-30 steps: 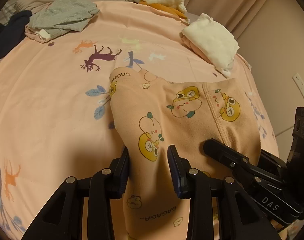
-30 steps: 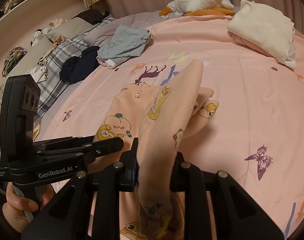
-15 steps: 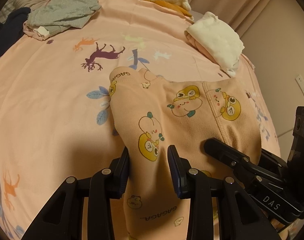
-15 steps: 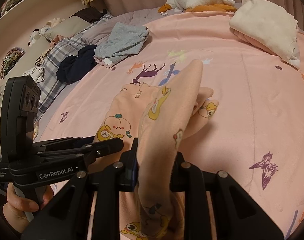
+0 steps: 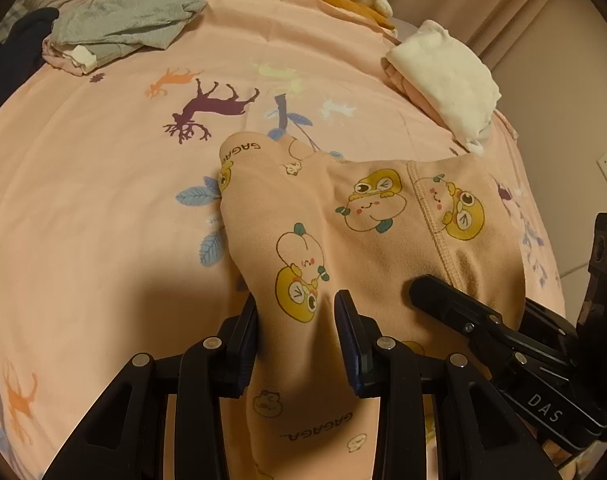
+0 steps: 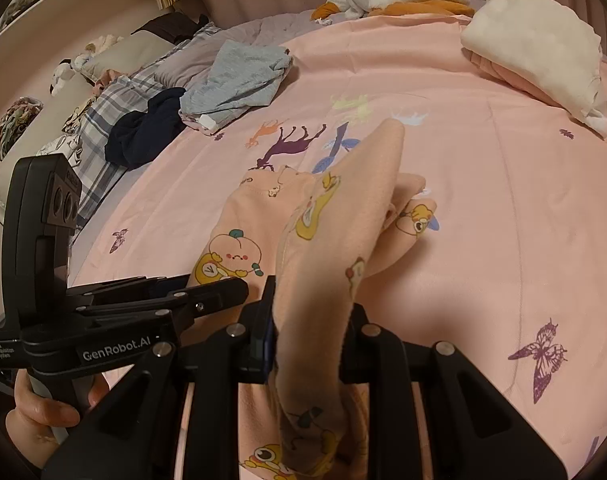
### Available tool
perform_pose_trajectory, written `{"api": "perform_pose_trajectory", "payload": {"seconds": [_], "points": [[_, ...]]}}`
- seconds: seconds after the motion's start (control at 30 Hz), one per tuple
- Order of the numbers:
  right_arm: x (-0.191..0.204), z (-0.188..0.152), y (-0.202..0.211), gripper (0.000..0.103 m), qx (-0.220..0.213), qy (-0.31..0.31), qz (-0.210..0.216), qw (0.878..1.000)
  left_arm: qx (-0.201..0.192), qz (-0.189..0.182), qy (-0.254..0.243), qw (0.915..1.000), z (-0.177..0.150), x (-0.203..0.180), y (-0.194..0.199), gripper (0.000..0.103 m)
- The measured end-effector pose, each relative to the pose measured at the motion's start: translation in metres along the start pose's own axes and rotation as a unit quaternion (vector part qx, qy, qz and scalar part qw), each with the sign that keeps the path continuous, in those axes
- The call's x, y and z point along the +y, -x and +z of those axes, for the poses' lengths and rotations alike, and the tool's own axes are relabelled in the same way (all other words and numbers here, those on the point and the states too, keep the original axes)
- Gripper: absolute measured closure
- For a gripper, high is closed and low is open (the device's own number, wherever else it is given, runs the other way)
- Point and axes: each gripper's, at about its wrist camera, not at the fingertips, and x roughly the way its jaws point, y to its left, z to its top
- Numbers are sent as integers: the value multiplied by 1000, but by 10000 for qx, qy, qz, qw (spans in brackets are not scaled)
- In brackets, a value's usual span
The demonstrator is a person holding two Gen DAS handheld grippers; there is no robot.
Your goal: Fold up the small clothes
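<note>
The left gripper (image 5: 297, 332) and right gripper (image 6: 309, 320) are each clenching a fold of the peach cartoon-print garment (image 5: 383, 240), which is lying on the pink bedspread (image 5: 103, 200). Folded white clothes (image 5: 443, 80) are sitting farther back.

Peach cartoon-print small garment (image 5: 343, 240) lies partly folded on the pink bedspread, one edge lifted upright.
</note>
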Motion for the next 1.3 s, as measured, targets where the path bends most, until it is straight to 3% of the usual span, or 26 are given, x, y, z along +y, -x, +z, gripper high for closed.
{"api": "perform_pose_trajectory", "payload": {"seconds": [1.3], "points": [[-32,-2,-28,79,288,-502,-32,9983,182,91,100,9997,1,11,-23,68]]}}
